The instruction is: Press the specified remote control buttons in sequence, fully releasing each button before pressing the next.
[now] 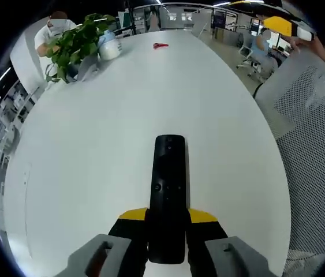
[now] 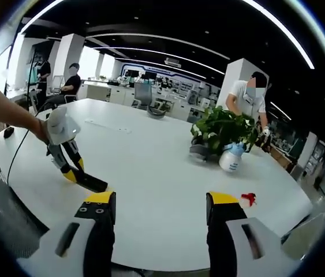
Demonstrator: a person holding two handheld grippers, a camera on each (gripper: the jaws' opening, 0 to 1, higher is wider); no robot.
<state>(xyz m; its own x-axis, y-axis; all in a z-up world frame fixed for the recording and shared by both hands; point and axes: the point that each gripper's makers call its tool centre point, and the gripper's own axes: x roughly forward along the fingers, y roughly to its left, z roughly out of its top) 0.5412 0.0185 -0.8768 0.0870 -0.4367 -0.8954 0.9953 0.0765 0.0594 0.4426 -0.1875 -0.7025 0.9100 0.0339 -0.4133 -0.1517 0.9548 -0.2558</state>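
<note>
The left gripper (image 1: 167, 222) is clenched on the black remote control (image 1: 168, 190), its yellow-tipped jaws pressing the lower part of the body from both sides. In the left gripper view the remote control runs straight away from the jaws, its far end reaching out over the white surface (image 1: 93, 150), small buttons just visible at mid-length. Whether its underside touches the surface cannot be told here. In the right gripper view the same left gripper (image 2: 70, 167) comes in from the left, held by a person's bare forearm, with the remote control (image 2: 90, 182) slanting down so its free end lies at or just above the surface (image 2: 150, 156).

The right gripper (image 2: 161, 210) is released, its two yellow-tipped jaws standing well apart with nothing between them, just beside the free end of the remote control.

Beyond the remote control, a small red object (image 1: 160, 45) lies on the surface; it also appears by the right jaw in the right gripper view (image 2: 249, 199). Farther still stand a leafy potted plant (image 2: 223, 130) and a white spray bottle (image 2: 232, 157) touching or just beside it. A mesh chair (image 1: 312, 144) sits off the surface edge.
</note>
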